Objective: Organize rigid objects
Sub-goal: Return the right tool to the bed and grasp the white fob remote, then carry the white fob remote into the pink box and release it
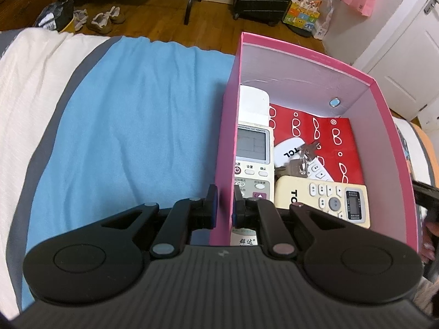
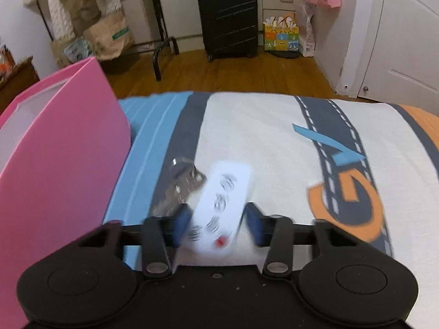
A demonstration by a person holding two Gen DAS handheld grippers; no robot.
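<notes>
A pink box (image 1: 384, 142) stands on the bed, with a white AC remote (image 1: 253, 148), a cream TCL remote (image 1: 323, 203), a small white TCL remote (image 1: 290, 150), keys (image 1: 300, 163) and a red booklet (image 1: 326, 137) inside. My left gripper (image 1: 224, 208) is shut on the box's left wall (image 1: 227, 137). In the right wrist view, a small white remote (image 2: 219, 208) with keys (image 2: 181, 183) attached sits between my right gripper's (image 2: 218, 223) fingers. The view is blurred; the pads look close to the remote's sides. The pink box (image 2: 55, 164) is on the left.
The bed cover is blue (image 1: 131, 126) on the left and white with grey and orange print (image 2: 301, 148) on the right. Beyond the bed edge lie wooden floor, shoes (image 1: 104, 20), a black suitcase (image 2: 229, 19) and paper bags (image 2: 107, 35).
</notes>
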